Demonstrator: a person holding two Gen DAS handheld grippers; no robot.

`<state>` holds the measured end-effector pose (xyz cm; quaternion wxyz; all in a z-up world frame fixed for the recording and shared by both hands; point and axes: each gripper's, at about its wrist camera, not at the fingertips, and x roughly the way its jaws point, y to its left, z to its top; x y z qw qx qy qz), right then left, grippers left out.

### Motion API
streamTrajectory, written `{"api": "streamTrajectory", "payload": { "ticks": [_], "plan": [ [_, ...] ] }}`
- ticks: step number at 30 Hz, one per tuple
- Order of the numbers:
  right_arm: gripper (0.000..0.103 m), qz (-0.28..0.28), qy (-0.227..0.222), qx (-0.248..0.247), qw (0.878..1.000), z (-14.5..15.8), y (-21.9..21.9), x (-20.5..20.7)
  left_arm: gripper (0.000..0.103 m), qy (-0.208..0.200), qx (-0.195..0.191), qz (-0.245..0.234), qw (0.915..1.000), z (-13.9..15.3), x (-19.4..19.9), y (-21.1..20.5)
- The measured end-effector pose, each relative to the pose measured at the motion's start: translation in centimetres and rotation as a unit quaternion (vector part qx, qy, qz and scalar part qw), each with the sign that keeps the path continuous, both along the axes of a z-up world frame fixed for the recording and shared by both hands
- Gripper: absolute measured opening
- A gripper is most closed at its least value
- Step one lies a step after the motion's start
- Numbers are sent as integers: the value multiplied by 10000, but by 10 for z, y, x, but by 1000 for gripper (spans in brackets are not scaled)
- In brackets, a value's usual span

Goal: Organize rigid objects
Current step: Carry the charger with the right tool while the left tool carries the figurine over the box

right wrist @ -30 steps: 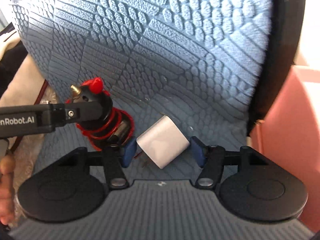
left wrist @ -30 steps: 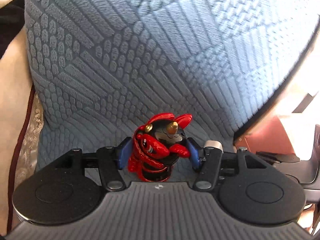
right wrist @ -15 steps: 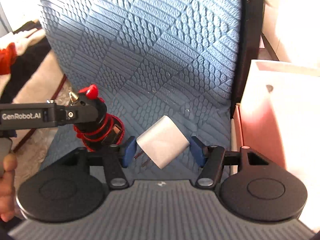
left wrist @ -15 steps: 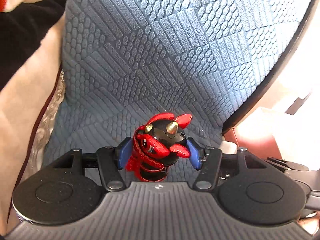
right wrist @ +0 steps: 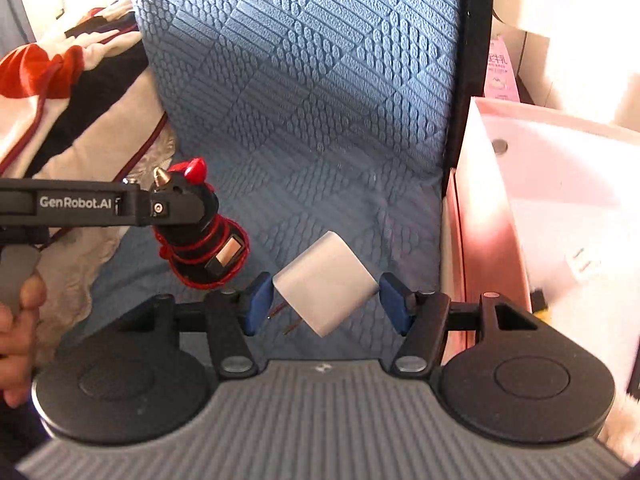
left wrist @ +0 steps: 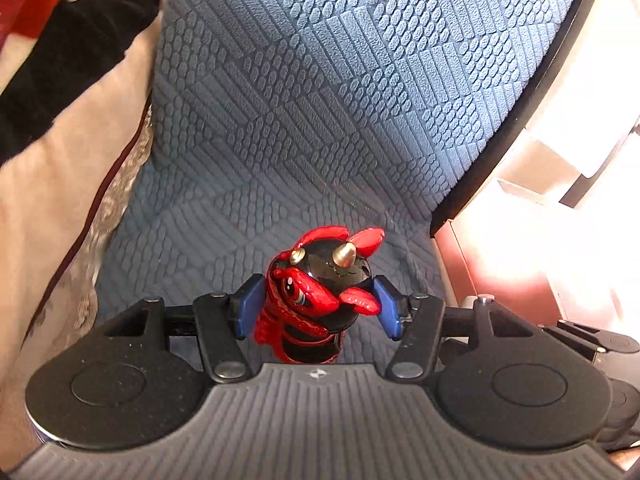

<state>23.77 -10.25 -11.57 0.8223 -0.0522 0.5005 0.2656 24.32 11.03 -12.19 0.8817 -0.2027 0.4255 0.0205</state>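
Observation:
A glossy red and black figurine (left wrist: 316,296) with two brass horns sits between the blue pads of my left gripper (left wrist: 316,306), which is shut on it above the blue textured cushion (left wrist: 304,100). In the right wrist view the same figurine (right wrist: 200,240) hangs at the left in the left gripper's black fingers (right wrist: 160,208), a red cord coiled around its body. My right gripper (right wrist: 326,300) is shut on a white cube-shaped plug adapter (right wrist: 326,282), held corner to corner, its two prongs pointing down to the left.
A pink open box (right wrist: 500,208) with a white interior stands to the right of the cushion's black edge (right wrist: 464,80). Beige, black and red bedding (right wrist: 80,92) lies at the left. A hand (right wrist: 16,344) grips the left gripper's handle.
Both grippers have moved right and risen over the cushion with their objects still held. The pink box has come into the right wrist view, and more bedding shows at the left.

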Motion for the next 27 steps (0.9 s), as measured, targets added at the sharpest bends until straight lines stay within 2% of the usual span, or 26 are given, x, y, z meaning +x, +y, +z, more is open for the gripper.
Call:
{"api": "streamTrajectory", "payload": {
  "ticks": [6, 12, 22, 27],
  "plan": [
    [62, 217, -420, -141, 9988, 13, 0, -22, 64, -83, 11, -48, 10000, 8, -18, -9],
    [62, 100, -199, -4, 9998, 17, -12, -33, 64, -187, 60, -156, 9997, 19, -38, -18],
    [62, 6, -317, -97, 9994, 33, -18, -63, 64, -338, -134, -131, 9993, 42, -66, -30],
    [62, -68, -201, -37, 9998, 38, -26, -77, 64, -410, -187, -101, 9989, 49, -80, -33]
  ]
}}
